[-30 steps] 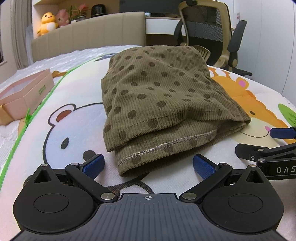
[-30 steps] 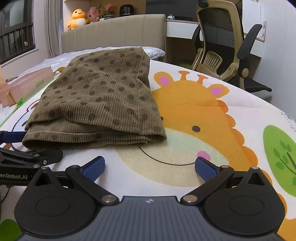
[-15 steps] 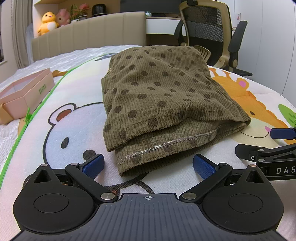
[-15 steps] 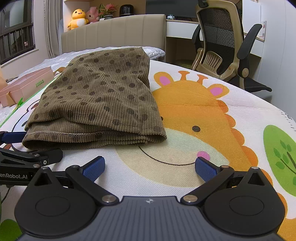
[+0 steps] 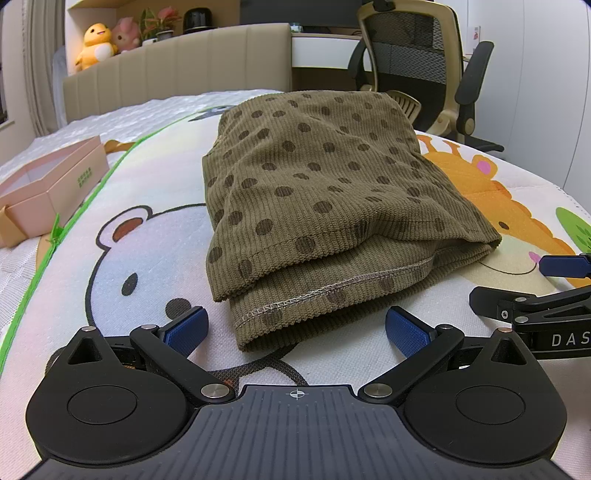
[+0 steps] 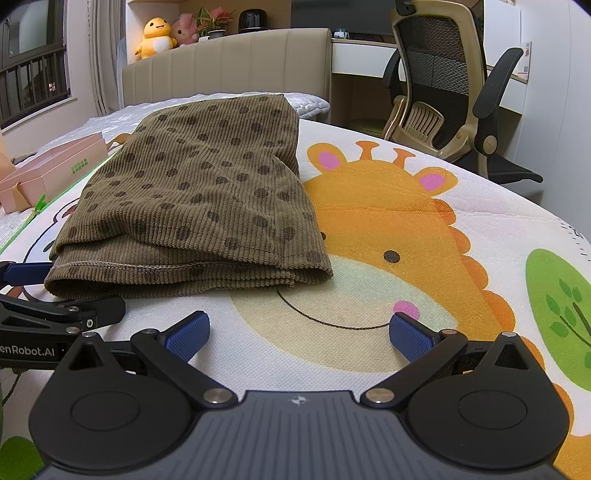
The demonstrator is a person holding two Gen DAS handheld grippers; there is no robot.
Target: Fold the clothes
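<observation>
An olive-brown ribbed garment with dark dots point(image 5: 317, 192) lies folded in layers on a cartoon-print mat point(image 5: 147, 258); its stitched hem faces me. My left gripper point(image 5: 295, 328) is open, its blue pads just short of the hem's near corner, nothing between them. In the right wrist view the same garment point(image 6: 199, 199) lies ahead and to the left. My right gripper point(image 6: 299, 332) stands open over the giraffe print, to the right of the garment's front edge. Each gripper shows at the edge of the other's view.
A pink open box point(image 5: 44, 192) rests at the left beside the mat's green border. A padded headboard point(image 6: 229, 62) with plush toys point(image 6: 157, 33) is behind. An office chair point(image 6: 443, 81) and desk stand at the back right. The giraffe print point(image 6: 388, 229) is bare mat.
</observation>
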